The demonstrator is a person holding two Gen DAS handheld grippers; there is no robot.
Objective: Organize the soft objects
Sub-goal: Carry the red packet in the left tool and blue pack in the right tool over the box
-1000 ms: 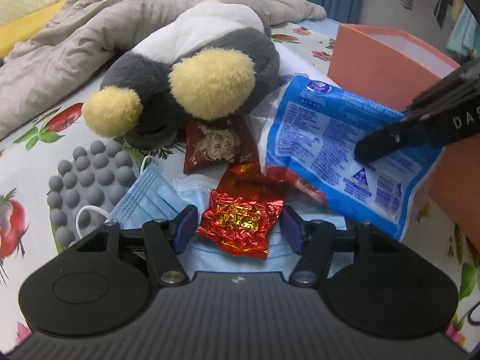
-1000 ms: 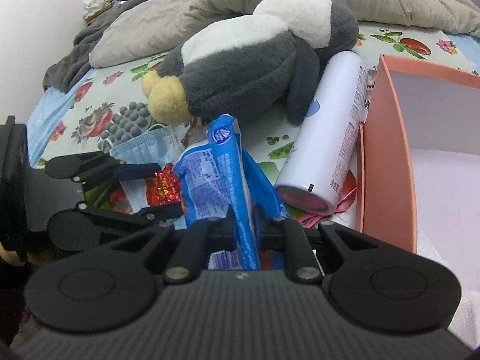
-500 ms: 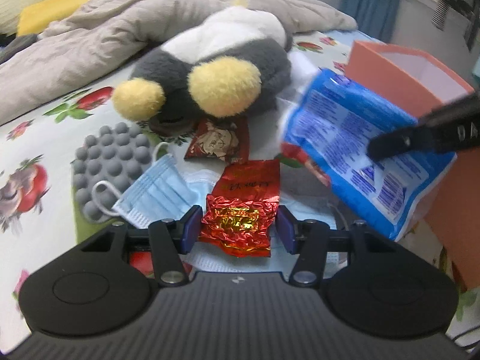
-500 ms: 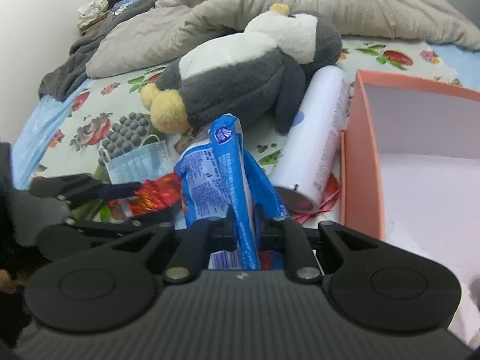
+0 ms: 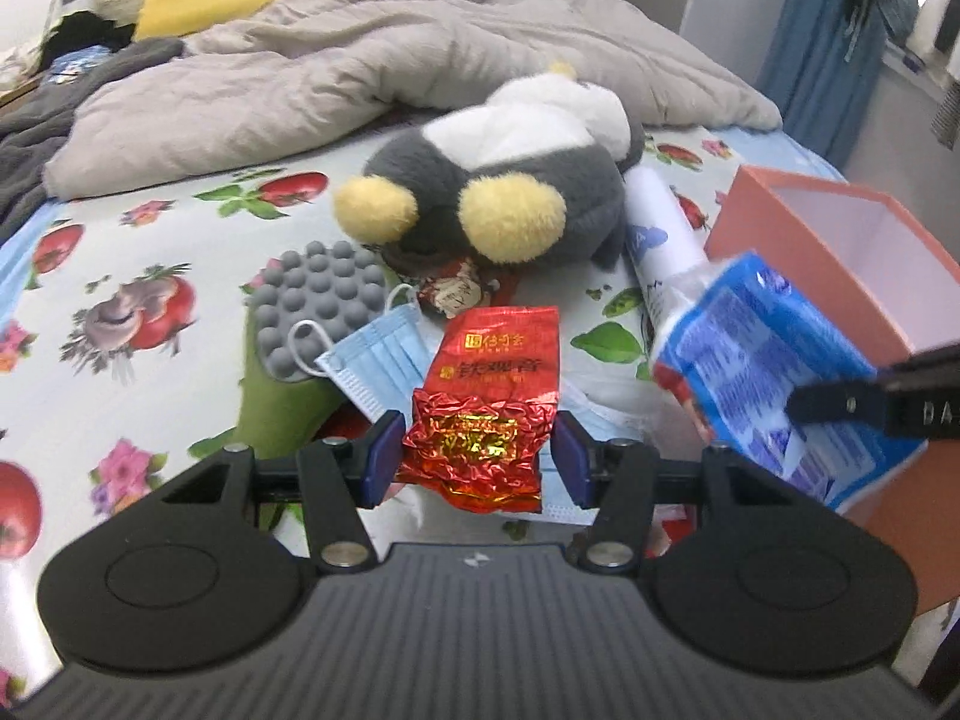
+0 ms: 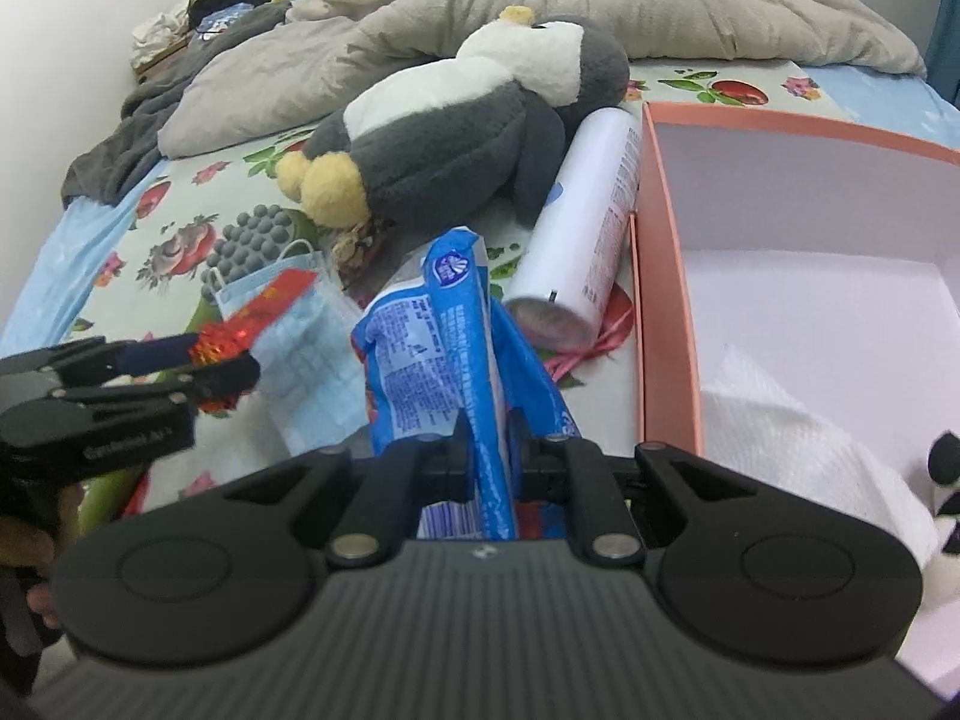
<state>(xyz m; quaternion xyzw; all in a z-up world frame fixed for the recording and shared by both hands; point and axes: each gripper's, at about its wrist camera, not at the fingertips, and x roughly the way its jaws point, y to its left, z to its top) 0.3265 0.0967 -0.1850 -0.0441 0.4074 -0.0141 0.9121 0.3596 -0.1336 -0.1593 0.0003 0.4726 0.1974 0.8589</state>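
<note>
While left gripper (image 5: 477, 459) pinches red packet (image 5: 480, 444) (crumpled), right gripper (image 6: 492, 456) clamps blue pack (image 6: 438, 354).

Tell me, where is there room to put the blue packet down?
Inside the pink box: its white floor is bare between the far wall and the white towel in the near corner. The flowered sheet left of the grey bumpy pad is bare too. Between the penguin plush, face mask and white bottle it is crowded.
</note>
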